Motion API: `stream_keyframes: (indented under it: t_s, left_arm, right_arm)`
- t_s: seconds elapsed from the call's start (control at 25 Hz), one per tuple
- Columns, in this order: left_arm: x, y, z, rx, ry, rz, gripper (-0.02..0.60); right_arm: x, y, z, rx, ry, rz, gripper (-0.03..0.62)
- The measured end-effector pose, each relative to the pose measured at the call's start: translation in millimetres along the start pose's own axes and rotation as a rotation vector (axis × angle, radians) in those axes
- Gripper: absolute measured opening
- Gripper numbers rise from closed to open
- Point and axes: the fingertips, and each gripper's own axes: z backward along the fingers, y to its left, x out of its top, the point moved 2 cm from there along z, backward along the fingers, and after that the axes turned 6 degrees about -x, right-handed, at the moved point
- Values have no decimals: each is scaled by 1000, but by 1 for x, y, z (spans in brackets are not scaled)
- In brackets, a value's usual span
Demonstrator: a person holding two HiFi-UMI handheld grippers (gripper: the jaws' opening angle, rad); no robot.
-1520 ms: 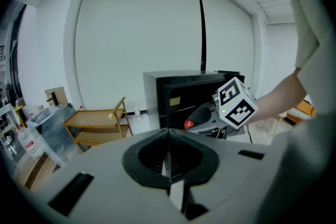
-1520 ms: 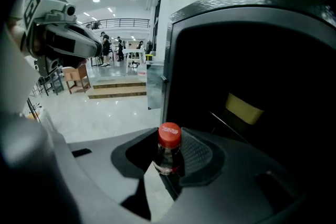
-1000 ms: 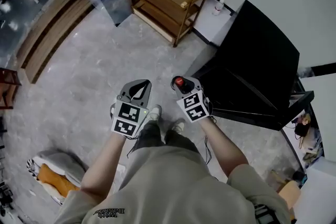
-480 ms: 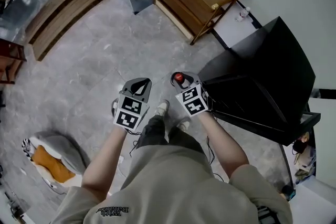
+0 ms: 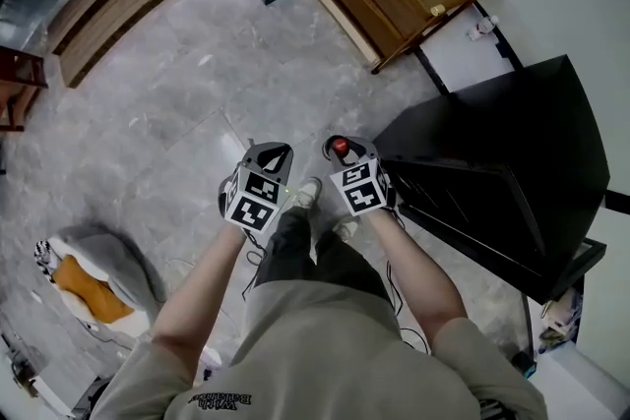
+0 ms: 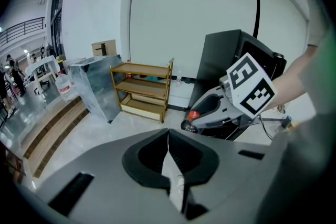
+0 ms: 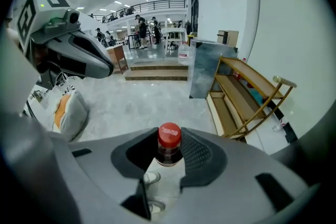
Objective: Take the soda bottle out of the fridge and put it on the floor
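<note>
Between clamped fingers of right gripper, soda bottle, red-cap print illegible; left gripper fingers together.

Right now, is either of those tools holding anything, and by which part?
The right gripper holds the soda bottle by its neck, just under the red cap, between its jaws. The left gripper has its jaws together with nothing in them.

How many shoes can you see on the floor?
2. One shoe shows between the left tongs and right tongs; the other shoe sits lower right of it, partly hidden by the leg.
</note>
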Motion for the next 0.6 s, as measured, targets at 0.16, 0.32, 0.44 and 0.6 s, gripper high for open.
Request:
stream_keyframes:
  t_s: [0.16, 0.32, 0.44, 0.6]
  left_arm:
    - [-23, 11, -38, -26, 32, 38, 6]
    - [-49, 15, -79, -69, 70, 63, 6]
    - [-72, 19, -110, -98, 99, 85, 6]
    - [-111, 29, -155, -130, 119, 187, 6]
  right_arm:
    - [-19, 1, -36, 8, 27, -16, 110]
    - [-43, 1, -74, -1, 76, -27, 110]
    - [-62, 1, -106, -2, 110, -62, 110]
    - [-88, 5, -149, 2, 153, -104, 111]
